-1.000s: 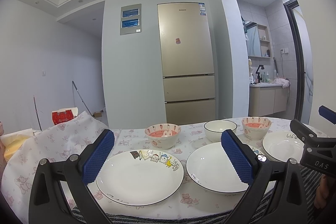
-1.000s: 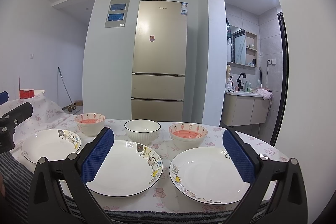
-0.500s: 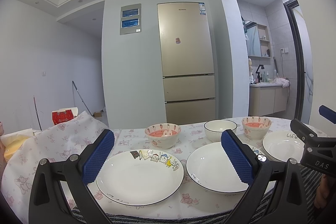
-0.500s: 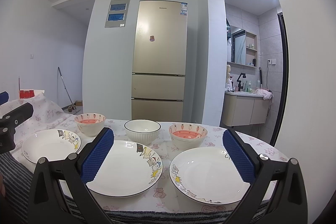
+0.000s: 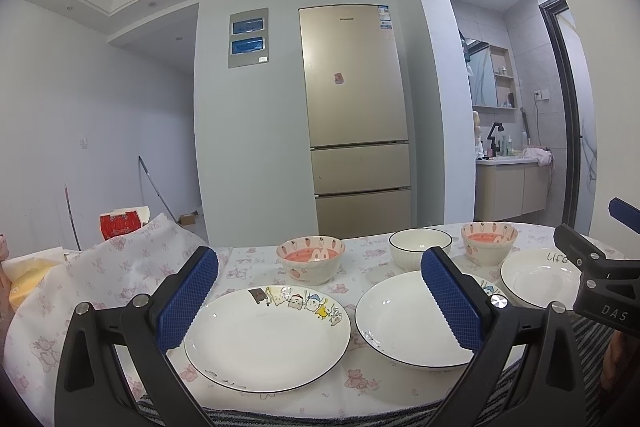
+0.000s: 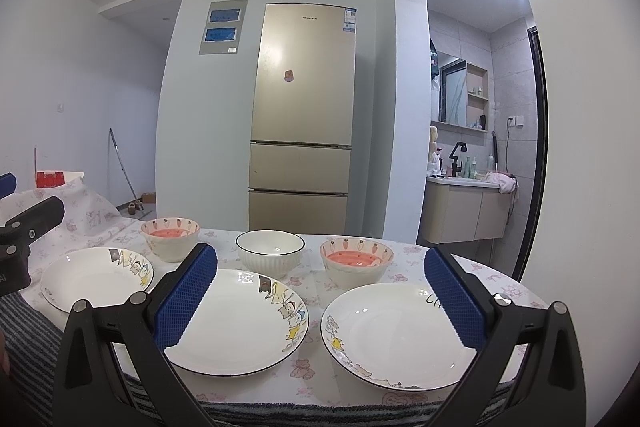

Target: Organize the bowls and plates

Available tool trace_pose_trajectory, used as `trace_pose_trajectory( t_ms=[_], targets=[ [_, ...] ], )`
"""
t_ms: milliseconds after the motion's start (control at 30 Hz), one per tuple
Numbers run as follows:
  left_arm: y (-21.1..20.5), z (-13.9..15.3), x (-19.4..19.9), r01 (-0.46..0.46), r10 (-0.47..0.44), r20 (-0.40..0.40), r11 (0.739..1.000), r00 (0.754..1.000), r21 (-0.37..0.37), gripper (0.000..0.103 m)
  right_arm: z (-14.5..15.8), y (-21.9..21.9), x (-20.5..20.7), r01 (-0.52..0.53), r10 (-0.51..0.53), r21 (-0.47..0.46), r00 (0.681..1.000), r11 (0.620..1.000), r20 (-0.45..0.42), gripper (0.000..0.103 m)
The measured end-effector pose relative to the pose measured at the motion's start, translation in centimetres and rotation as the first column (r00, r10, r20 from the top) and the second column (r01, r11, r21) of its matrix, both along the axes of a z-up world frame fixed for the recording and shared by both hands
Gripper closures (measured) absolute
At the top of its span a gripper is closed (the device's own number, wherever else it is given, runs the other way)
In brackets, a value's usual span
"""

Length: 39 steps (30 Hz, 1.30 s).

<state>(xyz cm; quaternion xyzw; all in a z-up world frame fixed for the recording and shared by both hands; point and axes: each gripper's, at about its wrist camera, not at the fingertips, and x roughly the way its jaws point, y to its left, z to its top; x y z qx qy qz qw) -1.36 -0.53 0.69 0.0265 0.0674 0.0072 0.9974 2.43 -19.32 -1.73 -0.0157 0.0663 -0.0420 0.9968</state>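
Plates lie nearest me, three in a row along the near edge of the table (image 6: 516, 291), each apart from its neighbour. My left tongs (image 5: 320, 295) hang wide open and hold nothing, their blue pads (image 5: 188, 297) spread either side of the left plate (image 5: 267, 337). My right tongs (image 6: 320, 297) are just as wide and empty, framing the gap between the middle plate (image 6: 236, 323) and the right plate (image 6: 394, 337). In the left view the right tongs' black body shows at the far right edge, over the right plate.

Behind the plates stand three bowls, also in a row: a left pink bowl (image 6: 170, 239), a white bowl (image 6: 270, 253) with a dark rim, and a right pink bowl (image 6: 356, 263). All sit upright on the flowered cloth (image 5: 120, 267), none touching.

Beyond the table a gold fridge (image 6: 304, 115) stands against the wall, with a washstand (image 6: 464, 207) through the arch on the right.
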Motion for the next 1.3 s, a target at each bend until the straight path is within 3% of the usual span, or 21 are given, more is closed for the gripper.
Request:
trace_pose_trajectory(
  t_ms=[267, 333, 533, 700, 867, 1000, 1167, 1300],
  targets=[
    [1.3, 0.6, -0.8, 0.042, -0.039, 0.049, 0.997, 0.998, -0.063, 0.0, 0.0, 0.0, -0.3, 0.022, -0.022, -0.007, 1.0, 1.0, 0.021, 0.0],
    [1.4, 1.1, -1.1, -0.002, 0.006, 0.062, 0.998, 0.998, -0.056, 0.0, 0.2, 0.2, -0.5, 0.025, -0.025, -0.016, 0.999, 1.0, 0.037, 0.0],
    [1.4, 2.4, -0.6, 0.024, -0.023, 0.032, 0.999, 0.999, -0.029, 0.0, 1.8, 2.0, -0.9, -0.004, 0.007, -0.095, 0.999, 0.995, 0.036, 0.0],
    [1.9, 3.9, -0.7, 0.011, -0.009, 0.05, 0.999, 0.999, -0.032, 0.0, 3.8, 1.8, -0.6, -0.036, 0.036, -0.029, 0.999, 0.999, 0.004, 0.0],
    [2.2, 5.2, -0.7, 0.001, 0.001, 0.044, 1.0, 0.999, -0.031, 0.0, 5.4, 1.4, -1.0, -0.004, 0.005, -0.023, 0.999, 1.0, 0.034, 0.0],
    [1.8, 7.4, -1.1, -0.01, 0.009, 0.086, 1.0, 0.996, 0.006, 0.0, 8.1, 0.4, -1.4, -0.019, 0.02, -0.017, 0.998, 1.0, 0.056, 0.0],
    [1.7, 11.9, -1.4, 0.022, -0.017, 0.143, 0.999, 0.99, -0.03, 0.0, 14.0, -0.6, -1.0, -0.085, 0.085, 0.009, 0.993, 0.996, 0.077, 0.0],
    [1.1, 14.4, -0.6, -0.005, 0.01, 0.2, 1.0, 0.98, -0.023, 0.0, 16.6, -0.3, 0.0, -0.039, 0.038, 0.005, 0.989, 0.999, 0.145, 0.0]
  ],
)
